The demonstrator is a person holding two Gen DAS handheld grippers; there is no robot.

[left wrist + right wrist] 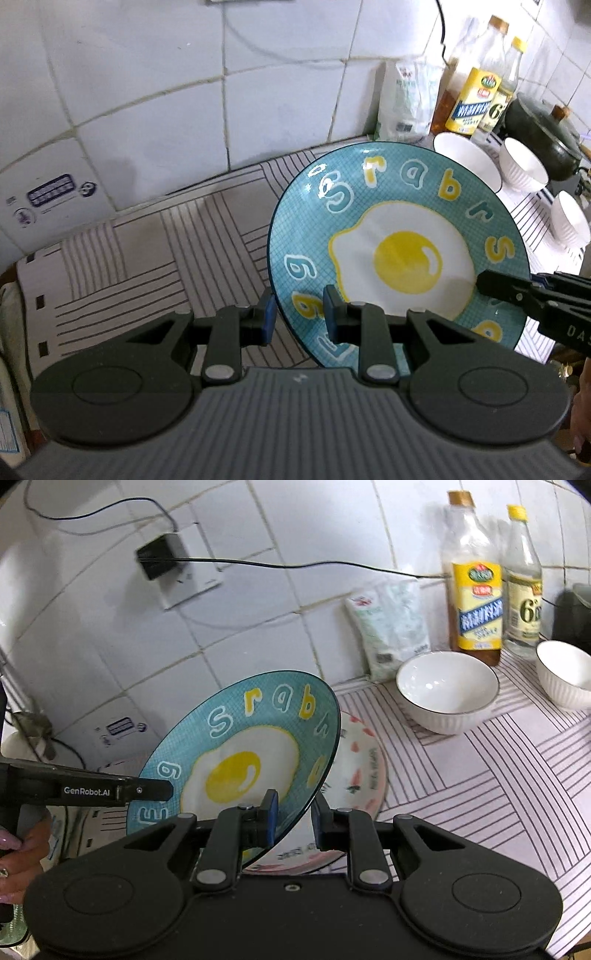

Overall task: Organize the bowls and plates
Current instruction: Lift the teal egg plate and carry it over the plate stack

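Plate: blue plate (399, 236) with a fried-egg picture, held tilted in the air above the striped mat (147, 266), both tools at its rim.
Left gripper (299, 319): its fingers straddle the near edge of the plate with a visible gap, so it looks apart, not yet clamped.
Right gripper (293, 821): one pad sits against the face of the plate, the other stands just off the rim; I cannot tell whether it truly pinches.
Step in hand: I judge this a handover or a two-handed carry of the plate toward a stack.
Next move: one tool needs a firm pinch on the rim before the other lets go, then the plate must be levelled and lowered.
Only in the right view: a second plate with red marks (360, 771) lies flat on the mat right under the blue one, a likely place to set it; also a wall socket with a plug (159, 555).
Only in the left view: three white bowls (469, 162) in a row by the bottles, and a dark pot (543, 140) behind them.
Both views: oil bottle (476, 590) and a white bag (391, 627) against the tiles.
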